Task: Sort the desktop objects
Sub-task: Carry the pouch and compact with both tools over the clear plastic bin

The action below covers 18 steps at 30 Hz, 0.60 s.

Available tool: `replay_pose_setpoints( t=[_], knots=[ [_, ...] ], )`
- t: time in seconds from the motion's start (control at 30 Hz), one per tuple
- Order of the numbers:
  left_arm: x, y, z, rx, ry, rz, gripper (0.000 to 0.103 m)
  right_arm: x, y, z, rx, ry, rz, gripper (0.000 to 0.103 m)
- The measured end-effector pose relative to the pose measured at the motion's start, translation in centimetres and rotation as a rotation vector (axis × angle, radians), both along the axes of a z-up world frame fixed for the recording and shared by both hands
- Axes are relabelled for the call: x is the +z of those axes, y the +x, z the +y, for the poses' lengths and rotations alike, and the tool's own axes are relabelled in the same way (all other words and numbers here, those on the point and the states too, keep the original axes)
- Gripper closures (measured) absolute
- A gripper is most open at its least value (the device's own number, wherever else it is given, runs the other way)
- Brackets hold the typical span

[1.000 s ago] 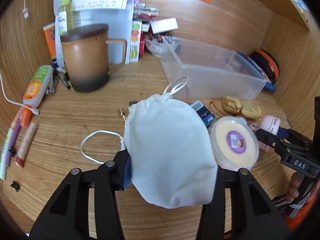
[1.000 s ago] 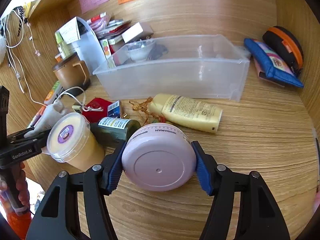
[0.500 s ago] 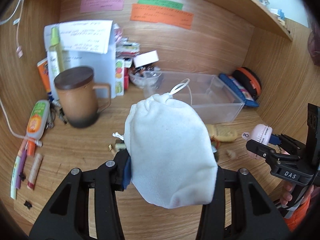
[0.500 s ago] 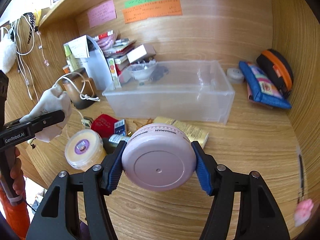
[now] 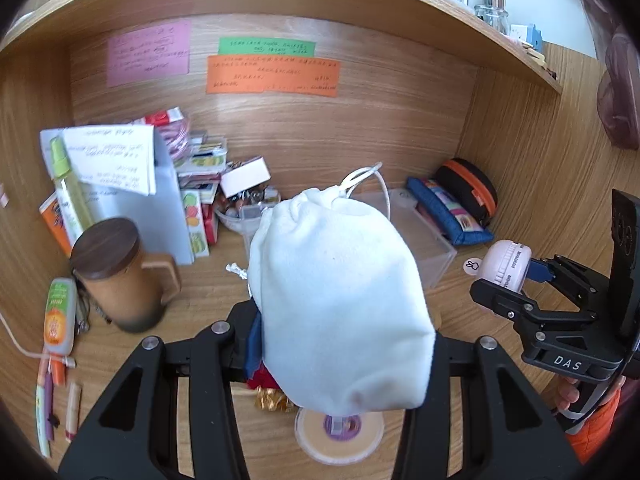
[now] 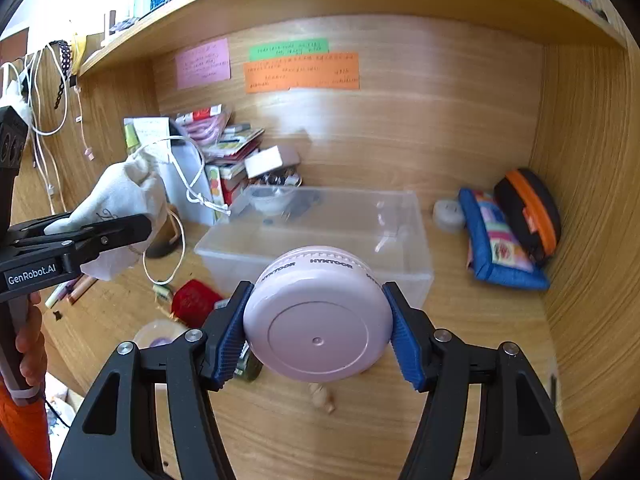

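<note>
From your left wrist view, the white pouch (image 5: 336,304) blocks the middle: it hides the right finger's pad of your left claw (image 5: 340,344), most of the clear bin (image 5: 420,236) at 12 o'clock, and the top of the yellow-lidded jar (image 5: 340,432) at 6 o'clock. Only slivers of a red thing (image 5: 260,378) and a gold wrapper (image 5: 272,400) peek out beneath it. The writing on the sticky notes (image 5: 272,74) is too small to read. From your right wrist view, the pink round case (image 6: 318,314) covers a dark bottle (image 6: 248,364) at 8 o'clock, and the bowl (image 6: 272,196) behind the bin is blurred. Your hand (image 6: 30,348) is cut off at 9 o'clock.
</note>
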State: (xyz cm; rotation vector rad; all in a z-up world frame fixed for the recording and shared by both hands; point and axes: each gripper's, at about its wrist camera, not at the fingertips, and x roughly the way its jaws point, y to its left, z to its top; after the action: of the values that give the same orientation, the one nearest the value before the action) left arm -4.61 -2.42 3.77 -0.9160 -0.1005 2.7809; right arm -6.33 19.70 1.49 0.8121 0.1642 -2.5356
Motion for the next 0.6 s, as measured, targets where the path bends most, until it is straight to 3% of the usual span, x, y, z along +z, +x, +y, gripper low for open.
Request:
replay_pose_setpoints(
  t=[0.33, 0.6],
  knots=[
    [1.7, -4.7, 0.3, -0.024, -0.012, -0.018, 0.059, 1.8, -4.0, -0.6, 0.013, 0.006, 0.013, 0.043],
    [0.6, -9.0, 0.5, -0.044, -0.040, -0.073, 0.059, 1.7, -8.1, -2.5, 0.020, 0.036, -0.003, 0.043]
  ],
)
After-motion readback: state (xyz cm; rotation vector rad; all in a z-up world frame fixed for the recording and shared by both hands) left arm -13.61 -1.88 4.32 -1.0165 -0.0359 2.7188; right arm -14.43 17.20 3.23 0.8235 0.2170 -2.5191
